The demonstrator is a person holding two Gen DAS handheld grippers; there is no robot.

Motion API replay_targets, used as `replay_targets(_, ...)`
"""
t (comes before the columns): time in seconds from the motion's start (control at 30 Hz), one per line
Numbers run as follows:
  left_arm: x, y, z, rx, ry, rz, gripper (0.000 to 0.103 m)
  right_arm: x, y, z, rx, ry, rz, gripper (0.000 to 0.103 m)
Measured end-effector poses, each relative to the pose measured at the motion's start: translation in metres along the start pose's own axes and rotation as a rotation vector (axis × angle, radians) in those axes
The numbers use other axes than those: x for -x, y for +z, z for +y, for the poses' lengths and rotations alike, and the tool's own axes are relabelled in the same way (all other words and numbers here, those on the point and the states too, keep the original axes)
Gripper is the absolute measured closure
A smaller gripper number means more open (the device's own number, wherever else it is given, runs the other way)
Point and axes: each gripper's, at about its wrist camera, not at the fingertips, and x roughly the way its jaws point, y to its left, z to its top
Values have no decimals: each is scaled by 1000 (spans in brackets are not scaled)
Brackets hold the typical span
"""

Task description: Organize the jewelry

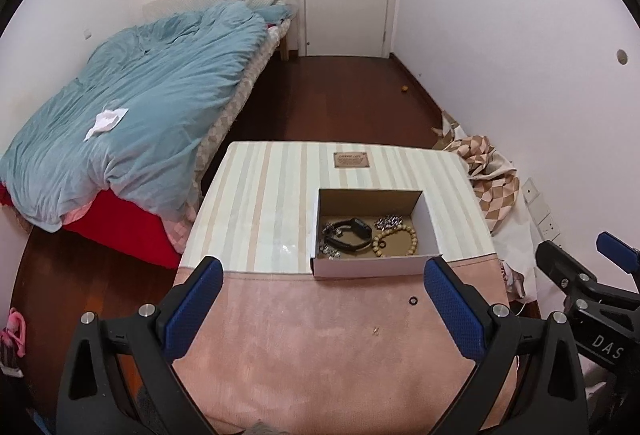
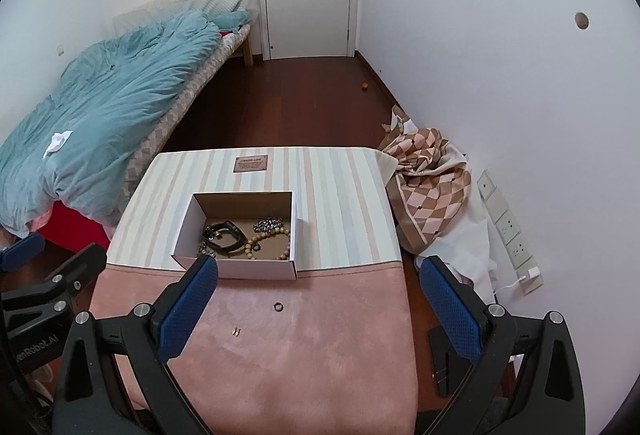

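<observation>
Both our grippers, left gripper (image 1: 324,311) and right gripper (image 2: 320,311), gape wide and empty, so that tiny dark ring (image 2: 277,307) and earring (image 2: 237,332) could easily skitter off the pink suede if we pinch sloppily.

Blue-padded black left gripper (image 1: 323,309); white cardboard box (image 1: 372,268), brown inside; pink-and-striped table cover (image 2: 340,191); teal duvet (image 1: 152,91).
</observation>
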Motion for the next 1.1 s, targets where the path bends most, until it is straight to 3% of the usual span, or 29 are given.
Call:
replay_targets(0.23, -44, -23, 8, 23, 118, 87, 0, -67, -32, -11, -30, 40, 142, 2)
replay_targets(0.4, -108, -57, 14, 1, 202, 232, 0, -142, -62, 3, 8, 103, 252, 39)
replay_targets(0.6, -157, -87, 23, -9, 276, 349, 0, -202, -84, 28, 60, 140, 287, 50)
replay_targets(0.83, -174, -101, 31, -30, 316, 398, 0, -228, -100, 48, 133, 103, 275, 68)
replay_targets(0.93, -177, -101, 31, -36, 317, 404, 0, -228, -103, 52, 162, 84, 246, 90)
replay_targets(1.1, -173, -98, 15, -65, 269, 386, 0, -214, -108, 34, 110, 105, 241, 90)
